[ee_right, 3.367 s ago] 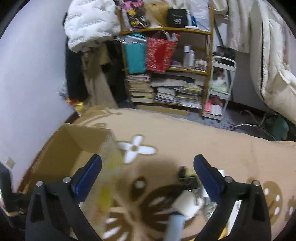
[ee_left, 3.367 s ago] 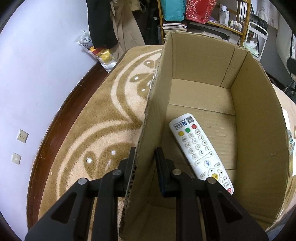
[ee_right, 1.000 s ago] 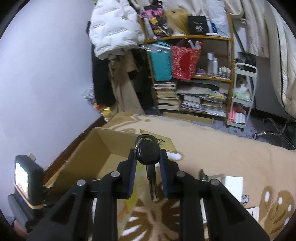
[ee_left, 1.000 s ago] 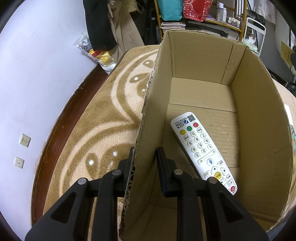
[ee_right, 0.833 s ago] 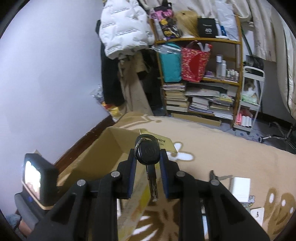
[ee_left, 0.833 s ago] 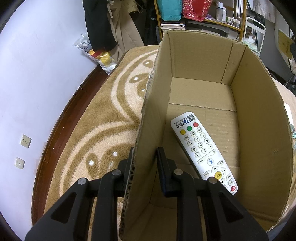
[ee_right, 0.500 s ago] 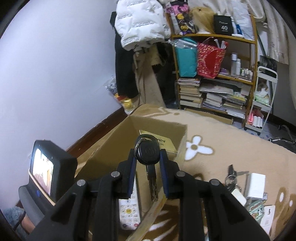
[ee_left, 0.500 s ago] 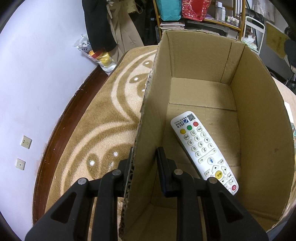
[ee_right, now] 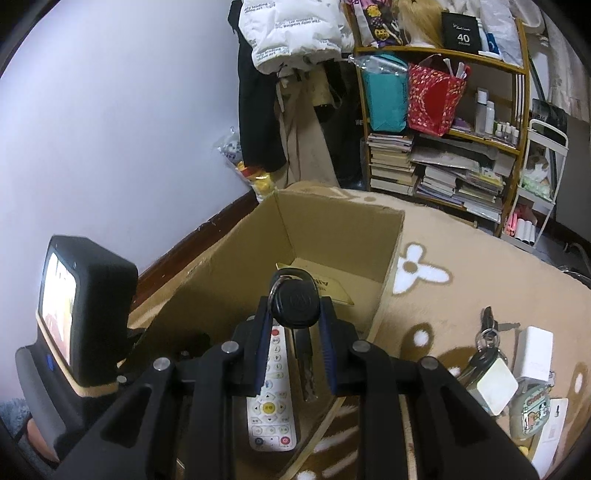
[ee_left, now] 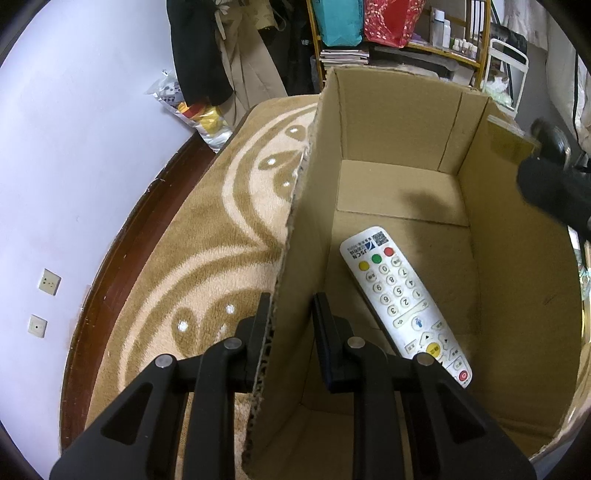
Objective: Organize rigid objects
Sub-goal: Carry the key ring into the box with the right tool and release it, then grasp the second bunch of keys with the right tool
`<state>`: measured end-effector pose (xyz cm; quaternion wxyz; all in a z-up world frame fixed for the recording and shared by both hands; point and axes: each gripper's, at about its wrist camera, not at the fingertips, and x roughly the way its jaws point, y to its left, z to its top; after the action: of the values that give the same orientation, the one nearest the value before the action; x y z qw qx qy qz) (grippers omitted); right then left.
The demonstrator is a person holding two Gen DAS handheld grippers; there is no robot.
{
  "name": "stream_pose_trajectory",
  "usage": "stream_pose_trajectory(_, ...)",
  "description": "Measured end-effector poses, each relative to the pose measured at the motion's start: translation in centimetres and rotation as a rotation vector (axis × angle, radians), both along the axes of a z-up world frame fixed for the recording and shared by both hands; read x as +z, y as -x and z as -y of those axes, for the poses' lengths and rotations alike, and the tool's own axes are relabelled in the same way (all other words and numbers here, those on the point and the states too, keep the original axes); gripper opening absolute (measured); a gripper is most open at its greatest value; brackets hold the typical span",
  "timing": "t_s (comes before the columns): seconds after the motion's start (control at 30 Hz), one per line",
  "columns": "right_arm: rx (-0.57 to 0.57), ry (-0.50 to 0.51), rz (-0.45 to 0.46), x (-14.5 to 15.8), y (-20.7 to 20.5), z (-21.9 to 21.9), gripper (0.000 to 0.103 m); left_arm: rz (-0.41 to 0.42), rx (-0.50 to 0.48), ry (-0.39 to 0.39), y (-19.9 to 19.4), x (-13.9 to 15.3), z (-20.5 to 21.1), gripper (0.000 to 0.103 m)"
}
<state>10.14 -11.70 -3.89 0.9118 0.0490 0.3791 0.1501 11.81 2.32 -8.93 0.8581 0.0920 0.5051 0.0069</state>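
Fingers of right gripper [ee_right: 295,314] pinch key [ee_right: 295,304] by black head above cardboard box [ee_left: 388,122]; light, rigid, slippery. Left gripper [ee_left: 291,314] clamps box wall.

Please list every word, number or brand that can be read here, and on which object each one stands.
"JSCN": top of the white remote in the cardboard box.
"40", with tiny unreadable text below: black box on the top shelf.
Print on the white bag, the remote's keys and the yellow tag: too small or blurred.
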Motion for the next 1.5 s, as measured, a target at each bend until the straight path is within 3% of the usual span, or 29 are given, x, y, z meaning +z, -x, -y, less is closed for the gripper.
stream_pose_trajectory(0.43, 0.006, -0.008, -0.053, -0.8, -0.7, -0.1, 0.031, -0.001, 0.002, 0.004, 0.0, 0.0, -0.1, 0.021)
stream_pose_trajectory(0.67, -0.011, -0.015, -0.007, 0.6, -0.6, 1.5, 0.062, -0.002, -0.002, -0.001, -0.1, 0.0, -0.1, 0.021)
stream_pose_trajectory(0.7, -0.025, -0.009, 0.001, 0.9, -0.6, 1.9, 0.070, -0.002, -0.001, 0.001, -0.1, 0.0, -0.1, 0.021)
stream_pose_trajectory(0.9, -0.136, -0.082, 0.038, 2.1, -1.2, 5.8, 0.095, -0.005, 0.002, 0.002, -0.3, 0.0, -0.2, 0.021)
stream_pose_trajectory(1.1, -0.238, -0.007, 0.072, 2.3, -2.7, 8.9, 0.100, -0.008, 0.004, 0.004, -0.2, 0.0, -0.1, 0.021)
stream_pose_trajectory(1.3, -0.325, 0.032, 0.028, 0.0, -4.5, 12.2, 0.100, -0.007, 0.002, 0.001, -0.3, -0.1, -0.1, 0.021)
stream_pose_trajectory(1.5, -0.343, 0.089, -0.039, -2.3, -5.8, 14.0, 0.098, -0.008, 0.001, -0.001, -0.3, -0.2, -0.1, 0.021)
